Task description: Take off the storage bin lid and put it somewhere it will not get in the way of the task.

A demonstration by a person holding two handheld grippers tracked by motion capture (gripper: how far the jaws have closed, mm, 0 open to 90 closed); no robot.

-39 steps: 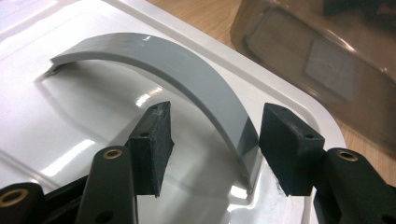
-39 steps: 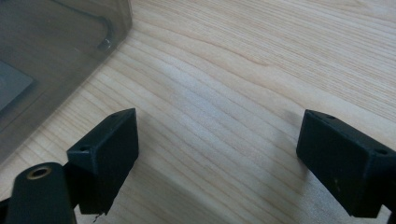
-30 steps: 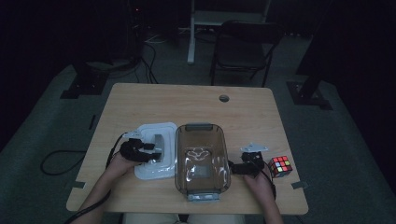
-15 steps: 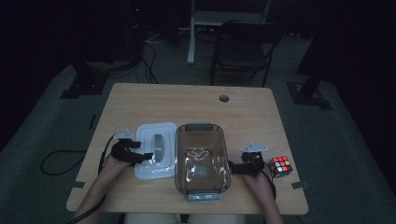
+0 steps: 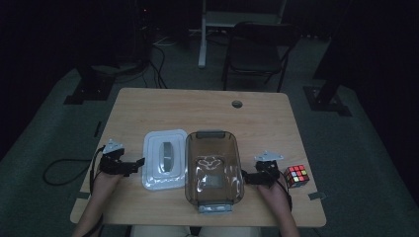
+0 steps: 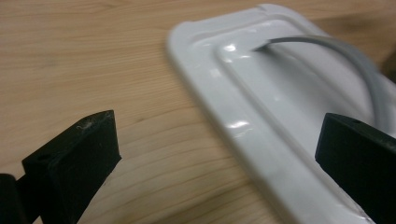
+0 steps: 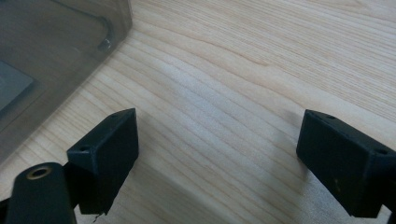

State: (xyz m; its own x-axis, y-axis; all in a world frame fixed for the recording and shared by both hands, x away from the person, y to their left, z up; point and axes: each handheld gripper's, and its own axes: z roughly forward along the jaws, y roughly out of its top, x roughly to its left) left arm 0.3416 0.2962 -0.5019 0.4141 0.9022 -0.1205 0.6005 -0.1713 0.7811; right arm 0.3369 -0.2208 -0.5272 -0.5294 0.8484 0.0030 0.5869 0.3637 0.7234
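Observation:
A white lid (image 5: pixel 165 159) with a grey handle (image 6: pixel 355 65) lies flat on the wooden table (image 5: pixel 197 106), just left of a smoky clear container (image 5: pixel 212 168). My left gripper (image 5: pixel 138 163) sits at the lid's left edge. Its jaws have just been opening and now stand wide apart. In the left gripper view the lid's rim (image 6: pixel 261 140) runs between the jaws of the left gripper (image 6: pixel 219 154), and neither pad presses on it. My right gripper (image 5: pixel 245 177) rests at the container's right side. The right gripper (image 7: pixel 217 154) is open over bare wood, with the container's corner (image 7: pixel 60 51) to its upper left.
A colourful puzzle cube (image 5: pixel 296 176) stands just right of my right hand, near the table's right edge. A round cable hole (image 5: pixel 237 104) is in the far part of the tabletop. A folding chair (image 5: pixel 259 47) and stand legs are beyond the table.
My left gripper has let go of the lid, its jaws have opened, and the hand has drawn back to the left off the lid. The right hand has stayed put.

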